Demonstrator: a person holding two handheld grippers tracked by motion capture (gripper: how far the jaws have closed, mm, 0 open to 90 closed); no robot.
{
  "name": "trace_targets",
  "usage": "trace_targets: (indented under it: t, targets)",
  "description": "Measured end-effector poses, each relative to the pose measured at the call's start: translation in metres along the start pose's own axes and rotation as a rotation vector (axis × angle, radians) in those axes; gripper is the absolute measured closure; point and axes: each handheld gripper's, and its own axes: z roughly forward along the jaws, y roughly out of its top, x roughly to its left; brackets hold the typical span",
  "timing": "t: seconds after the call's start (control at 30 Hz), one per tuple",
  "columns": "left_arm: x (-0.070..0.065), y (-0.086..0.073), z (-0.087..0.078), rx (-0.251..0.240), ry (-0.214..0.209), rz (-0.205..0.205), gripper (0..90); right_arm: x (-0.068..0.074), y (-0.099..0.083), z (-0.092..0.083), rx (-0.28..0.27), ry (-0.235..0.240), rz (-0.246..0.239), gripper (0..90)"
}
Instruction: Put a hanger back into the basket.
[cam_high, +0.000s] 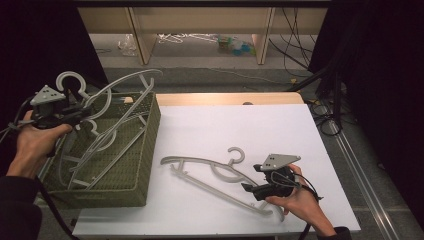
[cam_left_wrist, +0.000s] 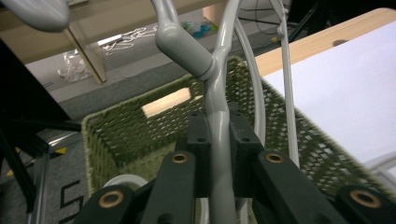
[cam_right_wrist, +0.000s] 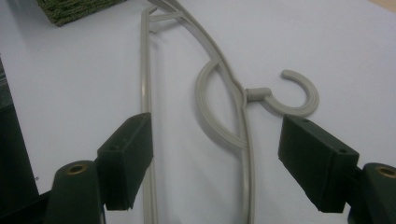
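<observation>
The grey hanger (cam_high: 220, 177) lies flat on the white table (cam_high: 240, 130), between the spread jaws of the right gripper (cam_high: 252, 189). The left gripper (cam_high: 82, 116) pinches another hanger (cam_left_wrist: 217, 121) over the woven basket (cam_high: 145, 150); cables (cam_high: 300, 55) cross the floor behind.

Wooden shelf frame (cam_high: 200, 22) standing at the far end on the grey floor (cam_high: 210, 70). Clear plastic bag (cam_high: 127, 46) and small bright-coloured clutter (cam_high: 235, 45) lying under it. Black cables (cam_high: 300, 55) trailing along the floor toward the right, beside dark curtains (cam_high: 380, 75).
</observation>
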Motion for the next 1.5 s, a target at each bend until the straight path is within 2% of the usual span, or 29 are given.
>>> trace_targets:
  t: [0.1, 0.2, 0.5, 0.63, 0.73, 0.77, 0.97, 1.07, 1.17, 1.4, 1.5]
  targets:
    - [0.004, -0.004, 0.004, 0.007, 0.008, 0.003, 81.4, 0.0, 0.0, 0.0, 0.005, -0.002, 0.008, 27.0]
    - [0.01, -0.008, 0.009, 0.024, 0.029, 0.031, 81.4, 0.0, -0.001, 0.0, 0.005, -0.002, 0.009, 27.0]
    - [0.018, -0.031, 0.014, 0.059, 0.036, 0.034, 81.4, -0.002, -0.001, 0.001, 0.008, 0.002, 0.009, 27.1]
    - [0.023, -0.04, 0.018, 0.098, 0.054, 0.015, 81.3, -0.001, -0.001, 0.002, 0.011, 0.005, 0.007, 27.1]
    - [0.024, -0.043, 0.019, 0.11, 0.051, 0.009, 81.2, -0.001, -0.001, 0.002, 0.015, 0.005, 0.008, 27.1]
    - [0.026, -0.044, 0.019, 0.145, 0.044, 0.036, 81.3, -0.001, -0.001, 0.002, 0.017, 0.008, 0.01, 27.1]
    - [0.024, -0.05, 0.032, 0.208, 0.036, 0.041, 81.1, -0.001, -0.001, 0.002, 0.014, 0.004, 0.011, 27.1]
    - [0.021, -0.055, 0.038, 0.228, 0.039, 0.026, 81.1, -0.002, -0.001, 0.001, 0.011, 0.007, 0.007, 27.1]
    - [0.022, -0.064, 0.042, 0.255, 0.023, -0.002, 80.9, -0.003, -0.002, 0.001, 0.016, 0.007, 0.013, 27.1]
    - [0.016, -0.071, 0.054, 0.284, 0.009, 0.009, 80.6, -0.001, -0.001, 0.003, 0.023, 0.006, 0.008, 27.1]
    - [0.015, -0.072, 0.056, 0.288, 0.009, -0.009, 80.3, -0.002, -0.002, 0.002, 0.023, 0.005, 0.016, 27.0]
